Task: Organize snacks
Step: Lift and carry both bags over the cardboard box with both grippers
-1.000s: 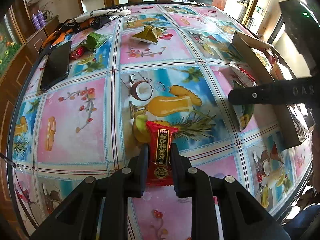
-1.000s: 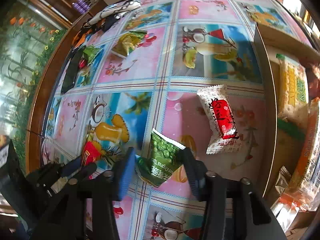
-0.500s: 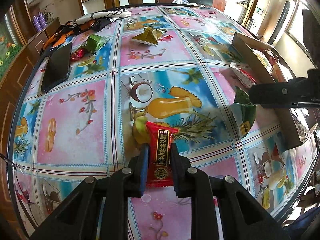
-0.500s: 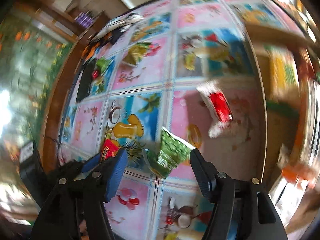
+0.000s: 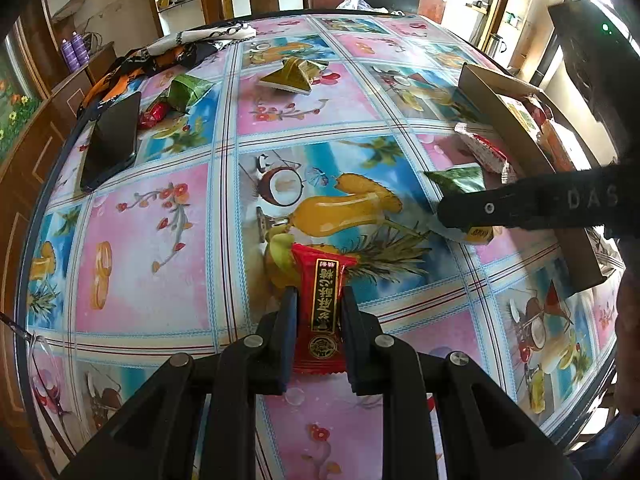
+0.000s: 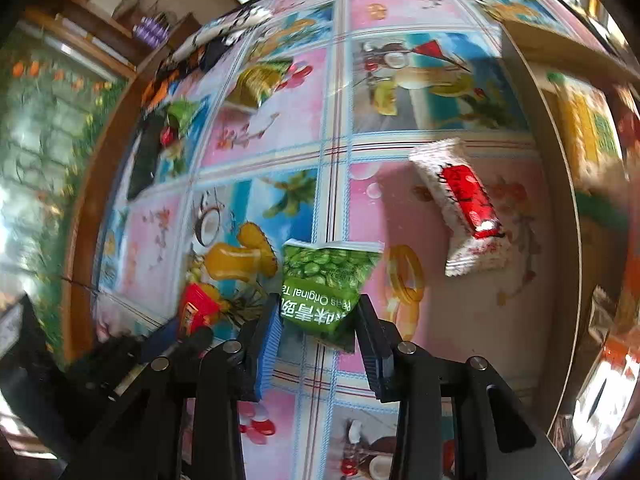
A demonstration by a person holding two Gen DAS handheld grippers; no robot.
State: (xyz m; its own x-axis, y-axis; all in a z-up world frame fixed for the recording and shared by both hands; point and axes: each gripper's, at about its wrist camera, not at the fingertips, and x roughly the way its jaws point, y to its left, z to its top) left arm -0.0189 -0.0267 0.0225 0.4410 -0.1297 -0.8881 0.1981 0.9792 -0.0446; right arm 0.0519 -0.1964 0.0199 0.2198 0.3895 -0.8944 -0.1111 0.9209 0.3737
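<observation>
Jaws of the right gripper (image 6: pixel 316 322) have just been closing on the green packet (image 6: pixel 326 288); it should be lifted slowly toward the box (image 6: pixel 560 208), squeezed evenly.

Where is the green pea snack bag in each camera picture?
Left wrist view: the green pea bag is at the right, partly behind the right gripper's dark finger.
Right wrist view: the same bag is low in the middle, pinched in the right gripper.
Shared landmark: the white and red snack packet lies just beyond it, beside the cardboard box.
</observation>
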